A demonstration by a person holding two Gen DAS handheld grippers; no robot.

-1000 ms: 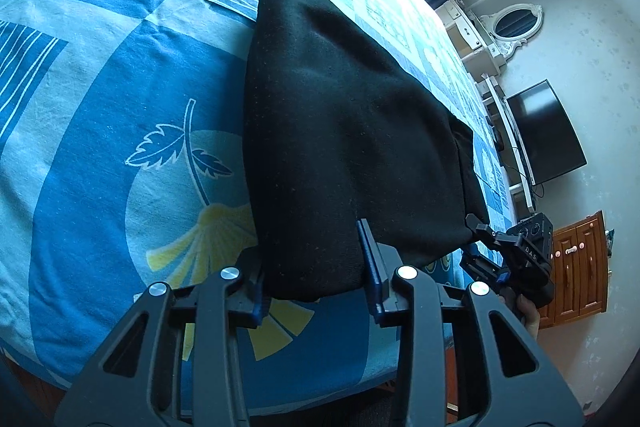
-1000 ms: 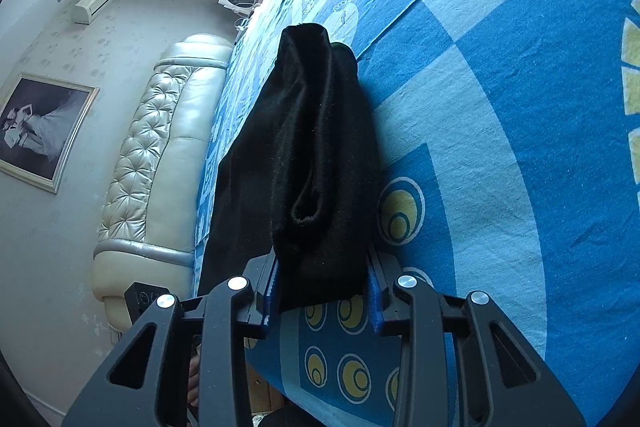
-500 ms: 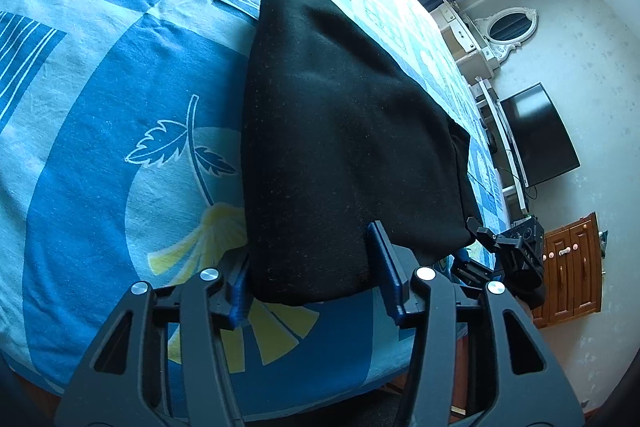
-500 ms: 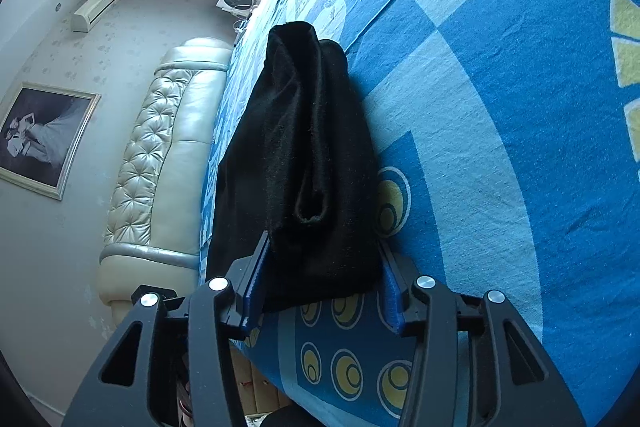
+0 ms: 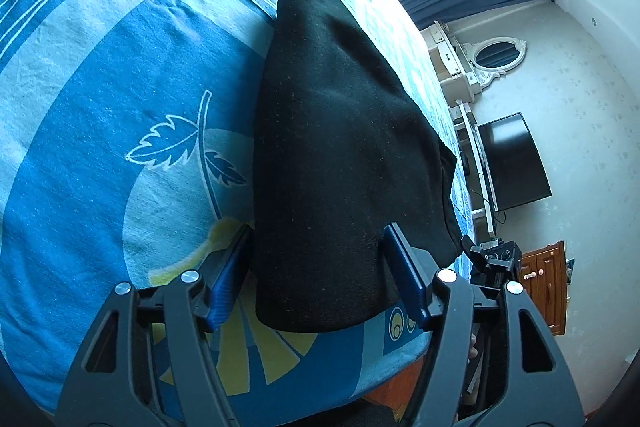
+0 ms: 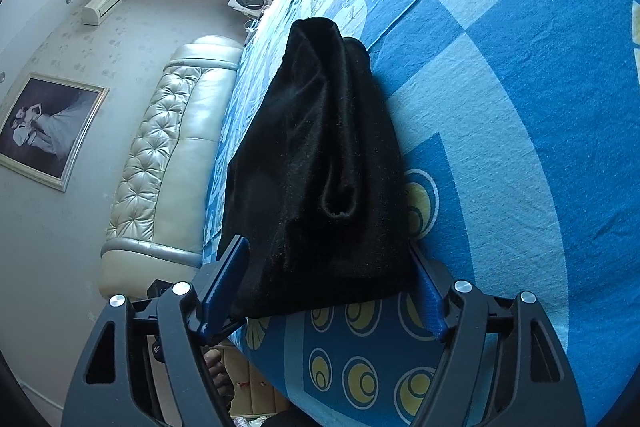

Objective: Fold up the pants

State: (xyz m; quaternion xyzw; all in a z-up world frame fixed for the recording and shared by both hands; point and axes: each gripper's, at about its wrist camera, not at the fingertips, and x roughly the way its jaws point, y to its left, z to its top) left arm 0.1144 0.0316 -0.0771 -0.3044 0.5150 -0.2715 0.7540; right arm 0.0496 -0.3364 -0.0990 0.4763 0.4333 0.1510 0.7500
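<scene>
Black pants [image 5: 340, 155] lie folded into a compact stack on the blue patterned bedsheet [image 5: 100, 87], close to the bed's near edge. My left gripper [image 5: 318, 229] straddles one near corner of the stack. Its jaws are opening and the blue pads stand just off the cloth. In the right wrist view the pants [image 6: 320, 167] show a rolled fold at their end. My right gripper [image 6: 327, 245] straddles that end, jaws opening, with the cloth lying loose between them. The right gripper [image 5: 492, 259] also shows past the stack's far corner.
The bed's edge runs just under both grippers. A cream tufted headboard [image 6: 160, 155] and a framed picture [image 6: 44, 131] are on one side. A television [image 5: 512, 163], a white dresser with mirror [image 5: 472, 63] and a wooden cabinet [image 5: 548, 287] stand on the other.
Both grippers, which were pinching the stack's near edge, have spread their jaws and let the cloth go. The pants have settled flat on the sheet. Neither hand has shifted much.
</scene>
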